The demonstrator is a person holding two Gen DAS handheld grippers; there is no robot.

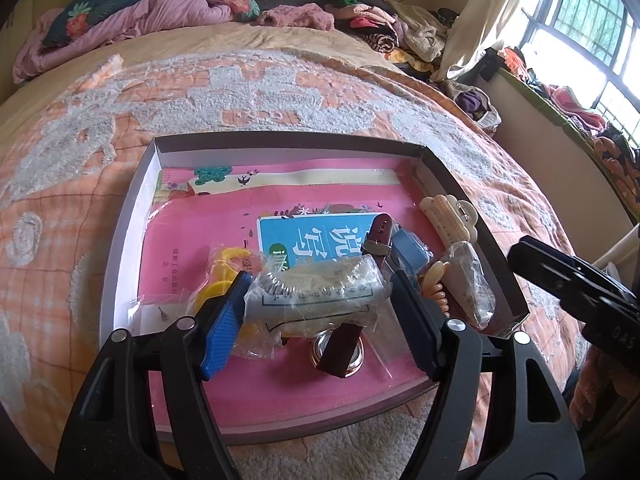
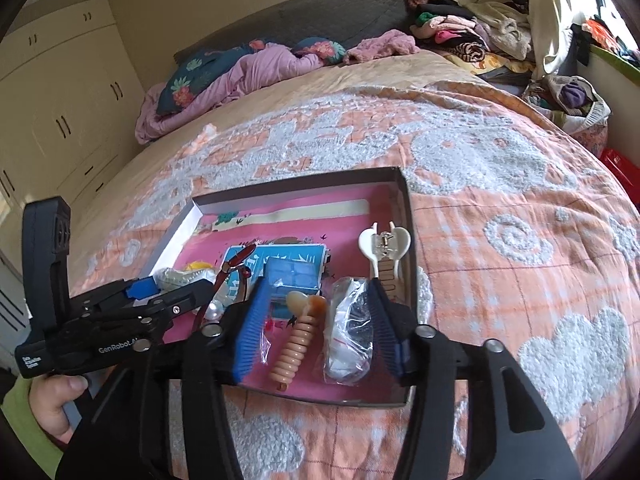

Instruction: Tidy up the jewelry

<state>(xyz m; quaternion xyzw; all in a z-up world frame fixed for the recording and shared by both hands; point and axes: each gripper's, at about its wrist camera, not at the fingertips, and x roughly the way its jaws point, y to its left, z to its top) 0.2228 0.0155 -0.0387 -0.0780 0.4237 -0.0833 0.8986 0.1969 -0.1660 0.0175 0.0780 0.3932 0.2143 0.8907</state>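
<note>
while the left gripper (image 1: 316, 312) sits low at the centre of the left wrist view, its blue pads are spread about as wide as the clear bag of silver chain (image 1: 316, 288) lying between them; the pads look to touch the bag's ends, but you cannot tell whether they press it yet. the bag lies in the lower middle of the shallow box (image 1: 132, 216), over a pink book cover, with a yellow piece (image 1: 218, 276) just to its left and a watch with a dark red strap (image 1: 340, 350) just below it.

in the right wrist view, the right gripper (image 2: 316, 328) stands wide open at lower centre, holding nothing. between its pads lie a peach hair clip (image 2: 296, 340) and a second clear bag (image 2: 348, 340), both resting in the box. a cream claw clip (image 2: 384, 248) sits above them by the box's right wall.

judgement: to take the chain bag cleanly, close slowly on the bulk of the chain, not the loose plastic. keep the fingertips clear of the watch strap. lift straight up so the yellow piece is not dragged.
</note>
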